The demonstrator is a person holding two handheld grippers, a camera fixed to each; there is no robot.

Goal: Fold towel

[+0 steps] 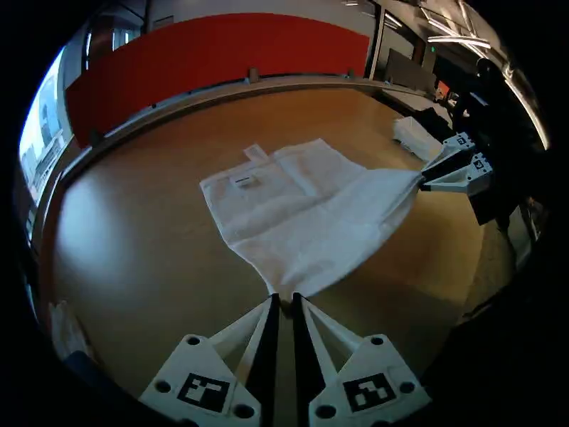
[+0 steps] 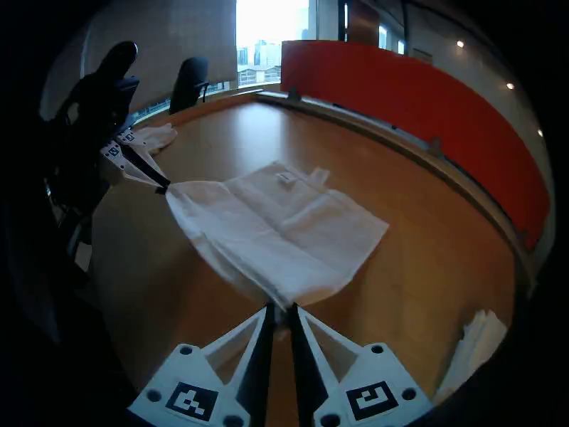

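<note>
**Left gripper view.** The left gripper (image 1: 284, 299) is seen at the lower edge, its two fingers drawn nearly together, and a corner of the white towel (image 1: 306, 206) is pinched between the tips. The towel is spread over the wooden table (image 1: 142, 242). Its far part lies flat, and a small label (image 1: 247, 181) is visible near the far edge. The near corner is raised off the surface toward the fingers. At the right, the right gripper (image 1: 423, 181) is seen farther off, with its fingertips closed on another corner of the towel, so that this edge is drawn taut. A folded white cloth (image 1: 416, 135) lies on the table beyond it. A red partition (image 1: 213, 57) is set along the far side of the table.

**Right gripper view.** The right gripper (image 2: 282, 307) is seen at the lower edge, fingers pressed close, with a towel (image 2: 277, 228) corner gripped between them. The left gripper (image 2: 162, 188) is seen at the upper left, clamped on the opposite corner. The rest of the towel rests on the table (image 2: 427, 270). A loose white cloth (image 2: 153, 135) lies beyond the left gripper, and a white stack (image 2: 476, 341) is seen at the lower right. Two office chairs (image 2: 192, 78) stand before a window (image 2: 274, 43).
</note>
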